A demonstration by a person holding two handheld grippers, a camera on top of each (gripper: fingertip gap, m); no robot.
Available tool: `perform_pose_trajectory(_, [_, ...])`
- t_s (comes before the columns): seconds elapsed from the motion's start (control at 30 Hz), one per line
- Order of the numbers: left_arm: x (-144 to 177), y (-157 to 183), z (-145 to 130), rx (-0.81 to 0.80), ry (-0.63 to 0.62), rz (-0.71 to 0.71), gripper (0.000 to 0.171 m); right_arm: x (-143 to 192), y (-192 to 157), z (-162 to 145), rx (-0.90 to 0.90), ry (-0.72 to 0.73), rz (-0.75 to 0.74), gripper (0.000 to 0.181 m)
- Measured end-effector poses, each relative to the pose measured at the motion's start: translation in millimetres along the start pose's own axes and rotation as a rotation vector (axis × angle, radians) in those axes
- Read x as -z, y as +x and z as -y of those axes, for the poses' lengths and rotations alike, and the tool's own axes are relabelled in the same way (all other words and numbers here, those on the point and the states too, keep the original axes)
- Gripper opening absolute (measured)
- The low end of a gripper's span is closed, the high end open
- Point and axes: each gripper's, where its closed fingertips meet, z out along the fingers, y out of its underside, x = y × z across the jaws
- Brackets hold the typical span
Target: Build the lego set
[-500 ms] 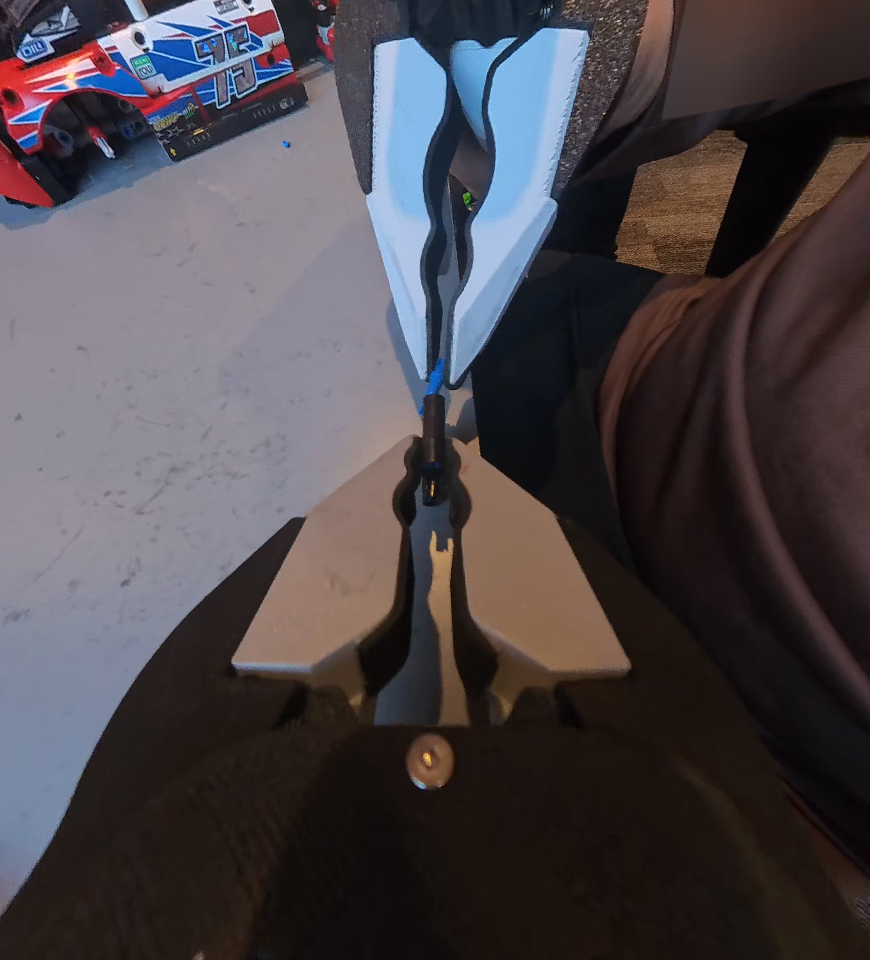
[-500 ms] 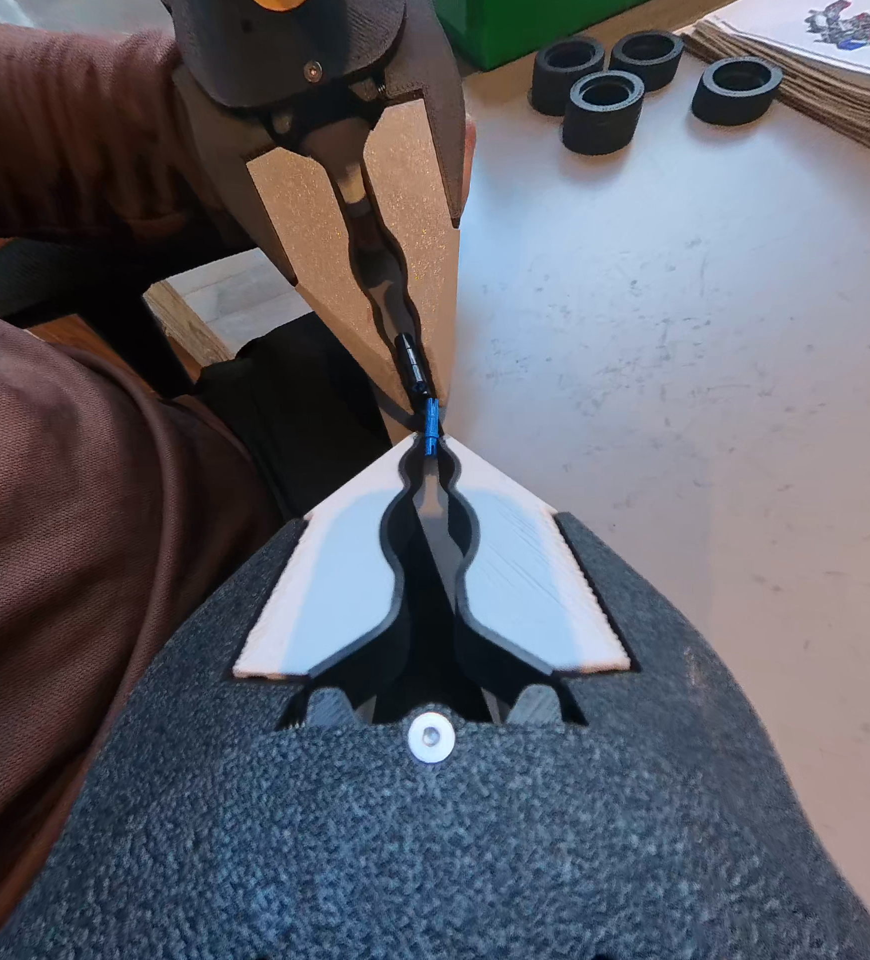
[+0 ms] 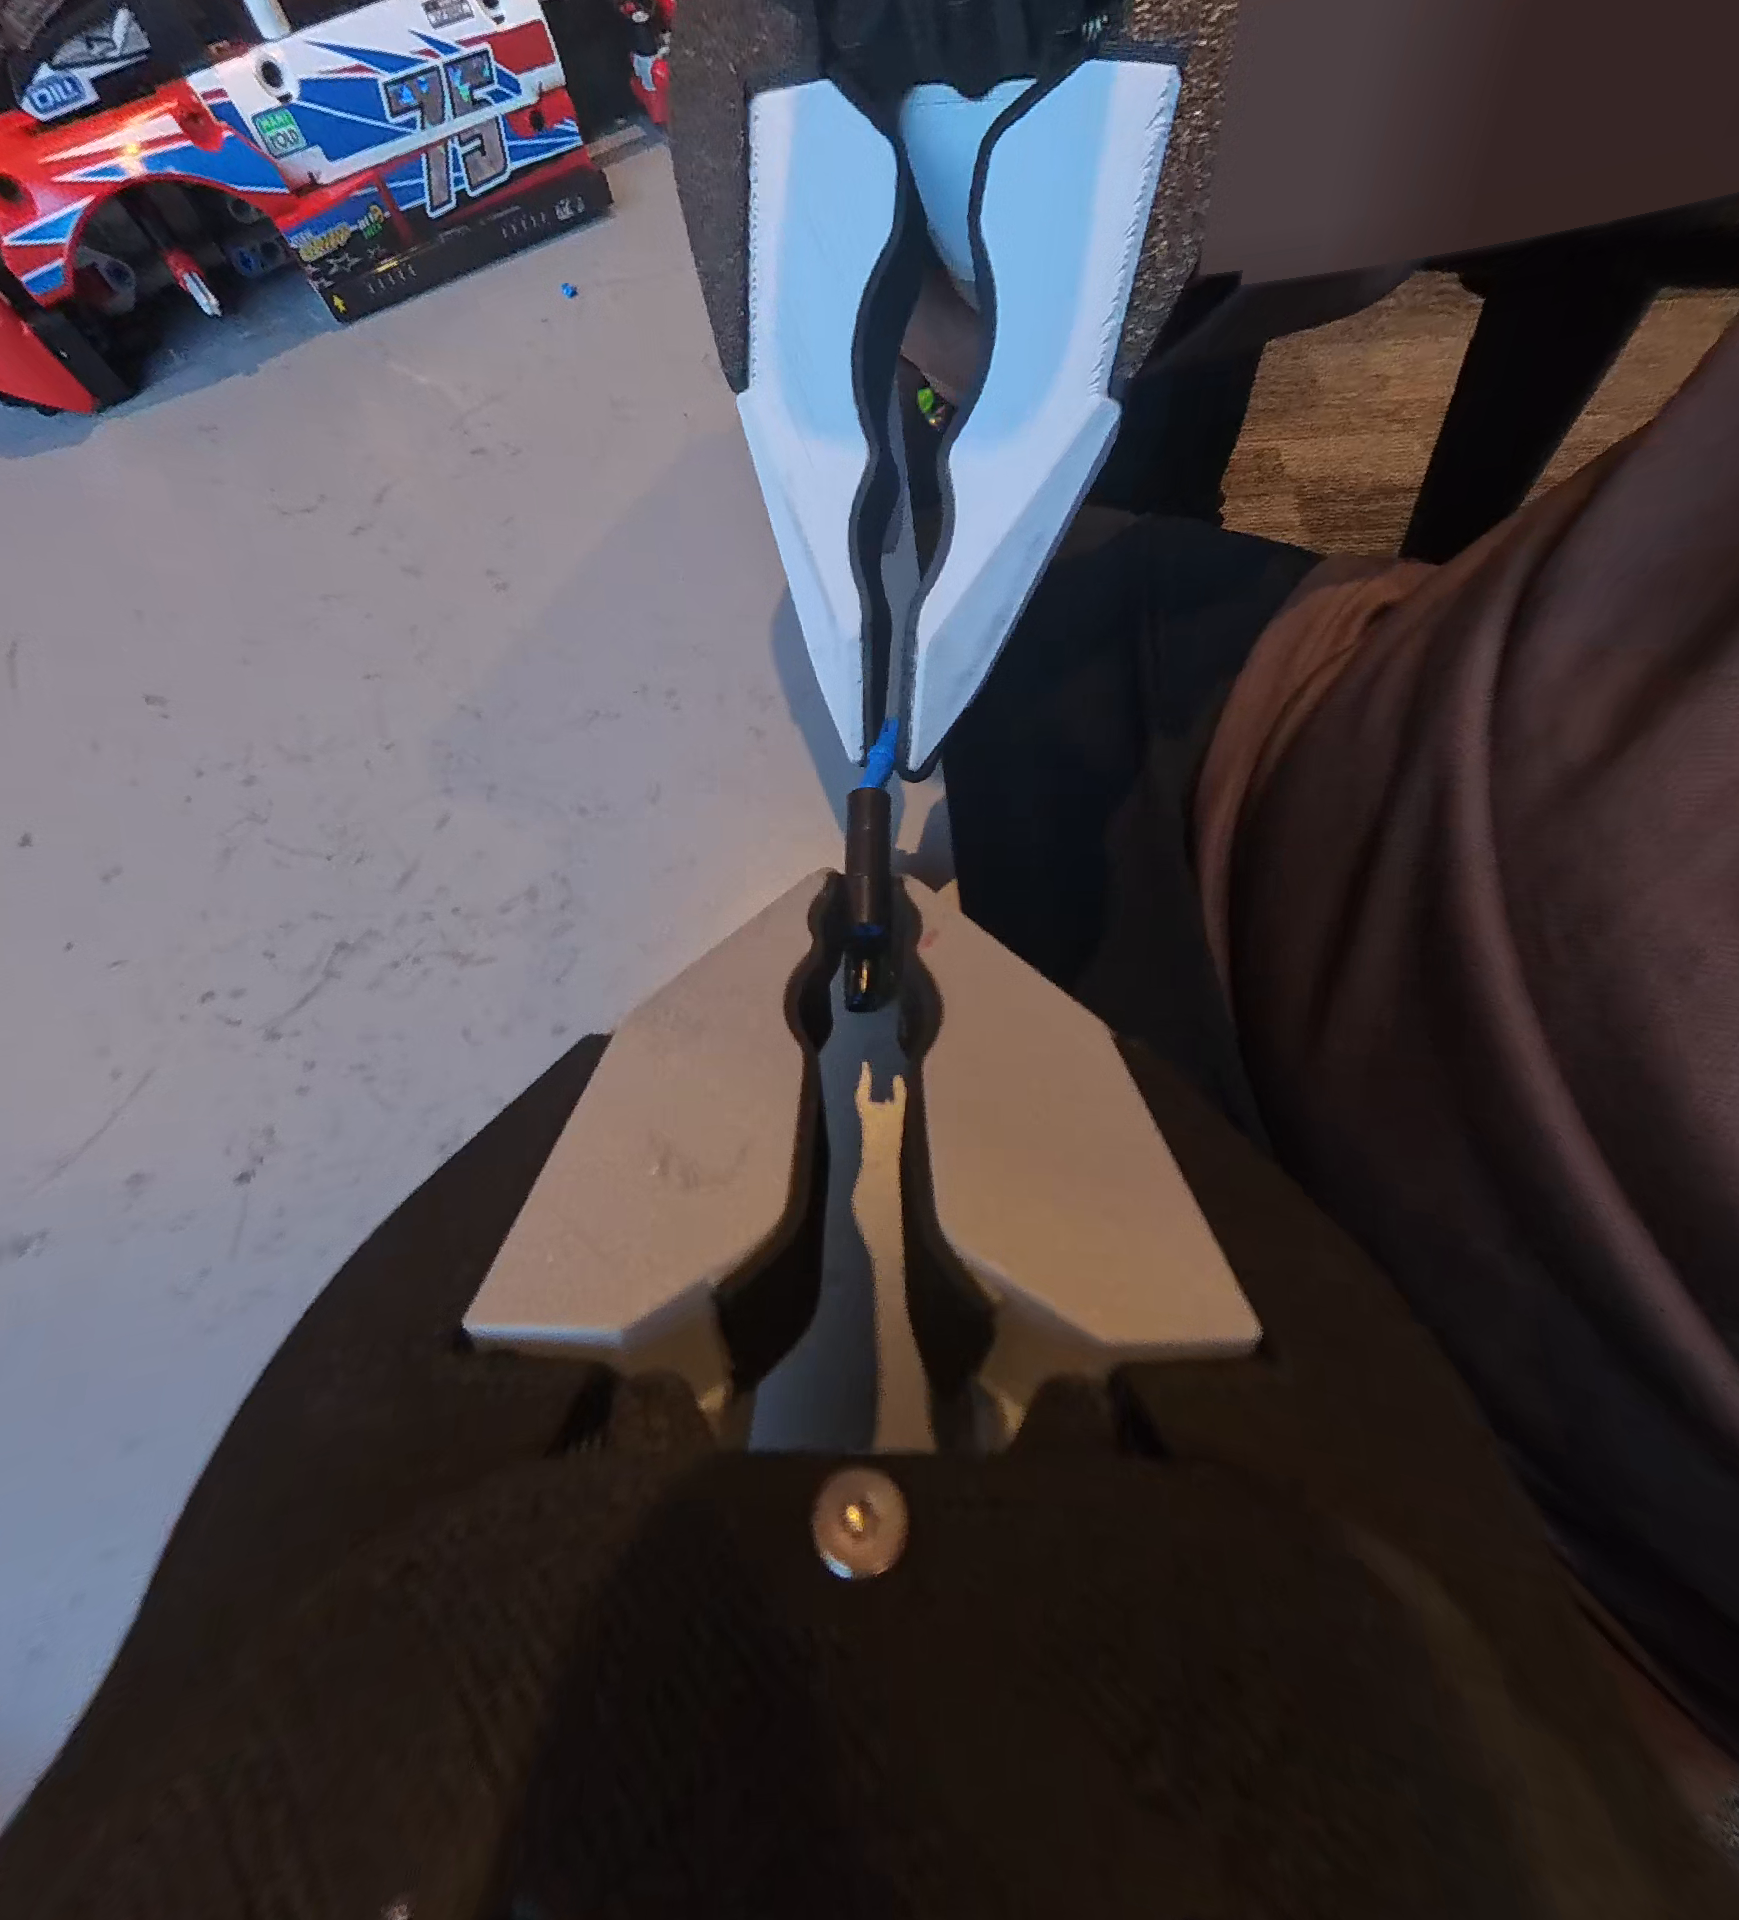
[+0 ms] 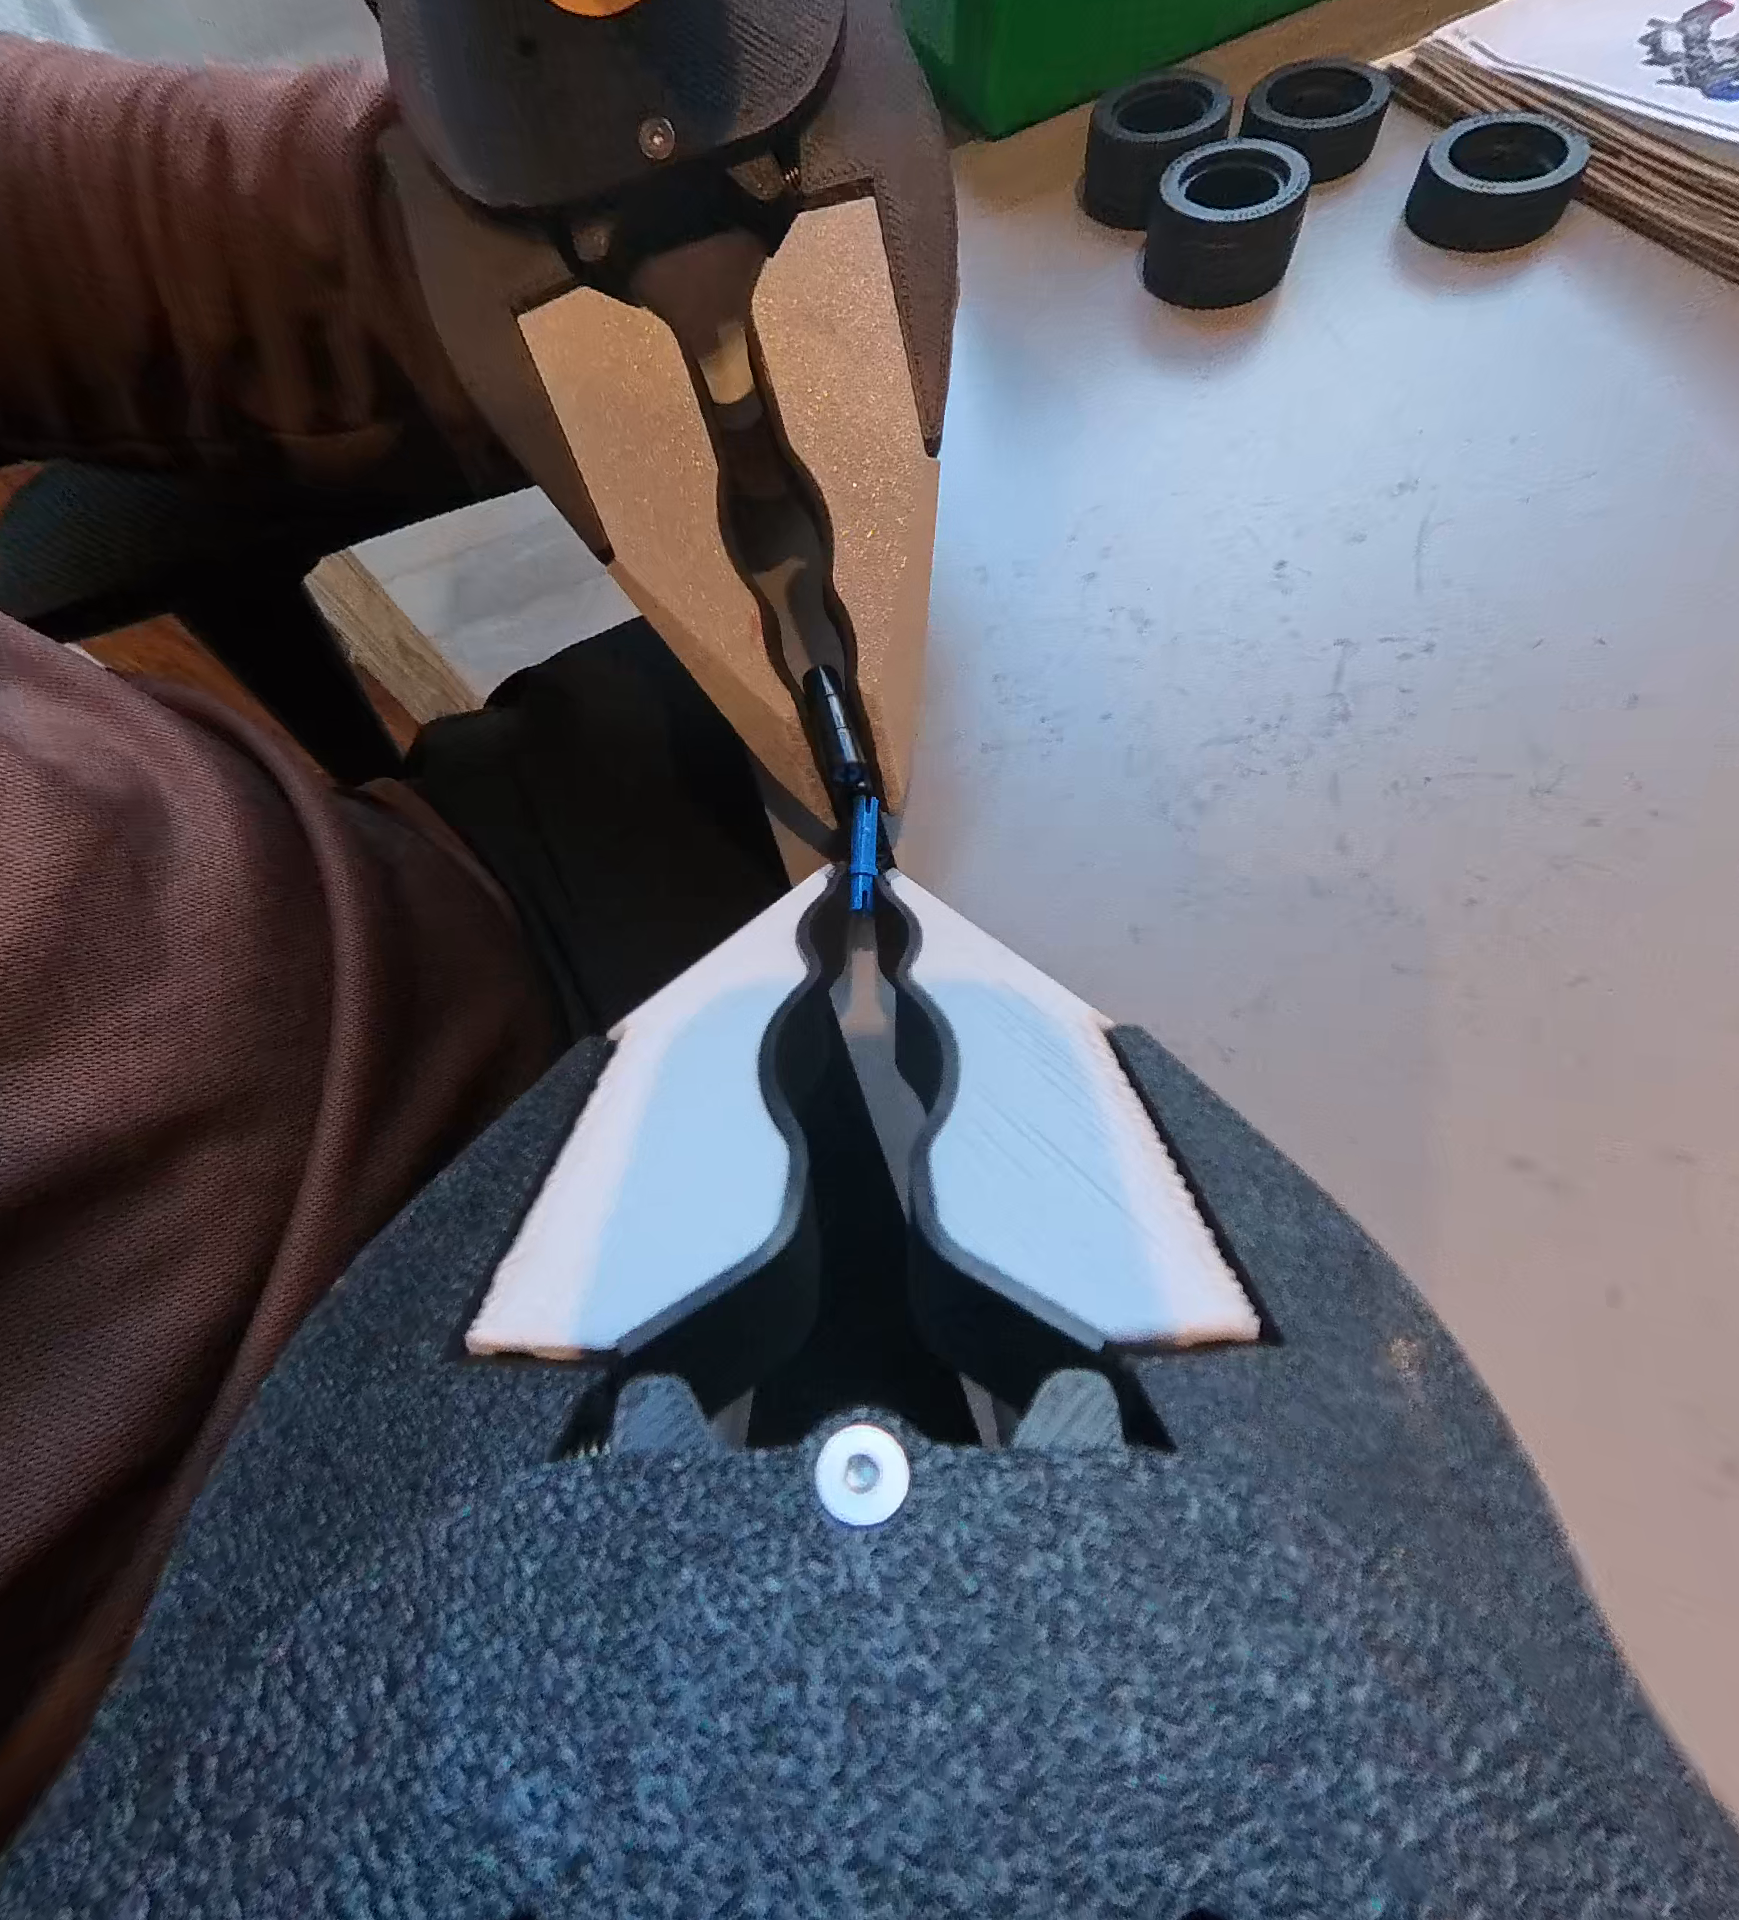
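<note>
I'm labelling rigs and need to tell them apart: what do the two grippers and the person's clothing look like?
Left gripper: grey wedge fingers, smooth black housing. Right gripper: white wedge fingers with black wavy inner edges, speckled dark-grey housing. Each has a silver screw. The person wears a brown sleeve.

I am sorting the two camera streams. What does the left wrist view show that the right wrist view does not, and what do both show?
Only the left wrist view: the red, white and blue lego car body at the far end of the table.

Only the right wrist view: four black tyres, a green box and a paper stack.

Both: the left tongs shut on a black connector, the right tongs shut on a blue pin, tip to tip.
</note>
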Motion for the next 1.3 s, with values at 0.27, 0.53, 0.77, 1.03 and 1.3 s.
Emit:
perform_pose_trajectory(0.27, [-0.7,-0.4,0.6,0.003,0.001,-0.007,0.005,1.0,0.6,0.1,0.008,0.002,0.001,0.004])
perform_pose_trajectory(0.53, [-0.6,-0.1,0.5,0.006,0.002,-0.017,0.005,1.4,1.1,0.9,0.082,0.001,-0.028,0.004])
perform_pose_trajectory(0.77, [-0.7,0.2,0.5,0.004,0.002,-0.019,0.005,1.0,-0.2,0.9,0.108,-0.004,-0.032,0.004])
perform_pose_trajectory(1.03, [-0.8,-1.2,0.3,0.033,-0.003,-0.05,0.005,0.2,4.8,0.4,0.265,-0.103,-0.084,0.004])
perform_pose_trajectory(1.3, [-0.6,-3.1,-1.6,0.015,-0.119,-0.024,0.005,0.0,7.4,-0.3,0.257,-0.263,0.017,0.004])
